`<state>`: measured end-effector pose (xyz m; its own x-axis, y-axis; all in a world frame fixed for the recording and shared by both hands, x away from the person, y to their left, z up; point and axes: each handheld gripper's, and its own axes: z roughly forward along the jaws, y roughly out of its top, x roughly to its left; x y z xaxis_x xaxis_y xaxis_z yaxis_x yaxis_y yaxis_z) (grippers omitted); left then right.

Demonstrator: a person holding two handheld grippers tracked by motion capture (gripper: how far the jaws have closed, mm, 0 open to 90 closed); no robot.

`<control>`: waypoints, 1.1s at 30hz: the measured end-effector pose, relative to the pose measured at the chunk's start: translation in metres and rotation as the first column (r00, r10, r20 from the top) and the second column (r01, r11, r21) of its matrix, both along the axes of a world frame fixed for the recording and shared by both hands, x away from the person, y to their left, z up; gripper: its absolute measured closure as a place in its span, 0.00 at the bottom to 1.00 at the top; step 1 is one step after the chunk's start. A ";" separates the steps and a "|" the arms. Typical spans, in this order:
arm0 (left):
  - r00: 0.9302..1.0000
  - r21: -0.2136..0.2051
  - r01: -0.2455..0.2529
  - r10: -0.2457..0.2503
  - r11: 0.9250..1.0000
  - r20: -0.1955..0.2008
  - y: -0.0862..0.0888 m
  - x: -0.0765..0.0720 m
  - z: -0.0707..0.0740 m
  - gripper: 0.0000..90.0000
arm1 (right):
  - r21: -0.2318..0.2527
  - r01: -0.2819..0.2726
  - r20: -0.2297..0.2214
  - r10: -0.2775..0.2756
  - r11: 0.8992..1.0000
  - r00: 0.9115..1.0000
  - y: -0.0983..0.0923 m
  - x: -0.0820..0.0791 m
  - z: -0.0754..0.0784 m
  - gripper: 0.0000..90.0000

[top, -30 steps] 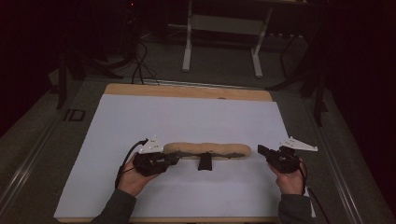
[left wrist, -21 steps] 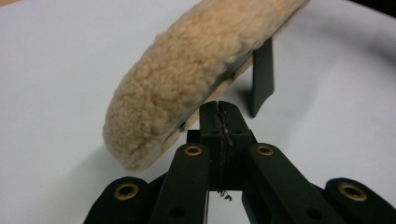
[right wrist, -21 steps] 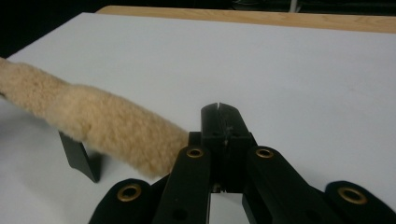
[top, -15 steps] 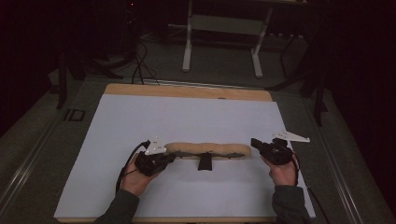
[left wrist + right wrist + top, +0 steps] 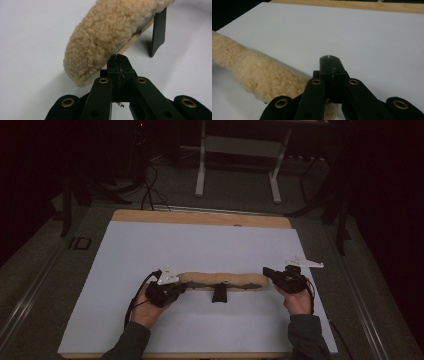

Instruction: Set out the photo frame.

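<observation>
A long tan fleece pad [image 5: 222, 279] lies crosswise on the white sheet [image 5: 200, 245] covering the tabletop, toward its near edge, with a black strap [image 5: 218, 294] sticking out from its middle toward the person. The left tongs [image 5: 181, 287] sit at the pad's left end with their jaws pressed together, having just been closing; in the left gripper view the tips [image 5: 117, 62] touch the underside of the rounded fleece end, though whether they pinch its edge cannot be told. The right tongs [image 5: 266, 271] are together at the pad's right end, and in the right gripper view the fleece [image 5: 262, 72] runs beside and under them [image 5: 329, 61].
</observation>
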<state>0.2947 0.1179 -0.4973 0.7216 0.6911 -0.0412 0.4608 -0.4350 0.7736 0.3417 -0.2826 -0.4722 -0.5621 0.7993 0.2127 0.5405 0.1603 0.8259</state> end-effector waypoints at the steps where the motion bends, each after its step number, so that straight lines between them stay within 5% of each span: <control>1: 1.000 -0.001 -0.001 0.001 1.000 0.000 0.000 0.000 0.000 1.00 | 0.001 -0.004 -0.001 0.004 1.000 1.000 0.000 0.001 -0.001 1.00; 13: 1.000 0.000 -0.014 0.014 1.000 -0.004 0.000 0.004 -0.001 1.00 | 0.000 -0.029 -0.011 0.029 1.000 1.000 0.001 -0.001 -0.003 1.00; 33: 0.995 -0.027 -0.043 0.045 0.999 0.092 0.002 -0.004 0.016 1.00 | -0.009 -0.051 -0.013 0.051 0.999 0.999 0.001 -0.006 -0.003 1.00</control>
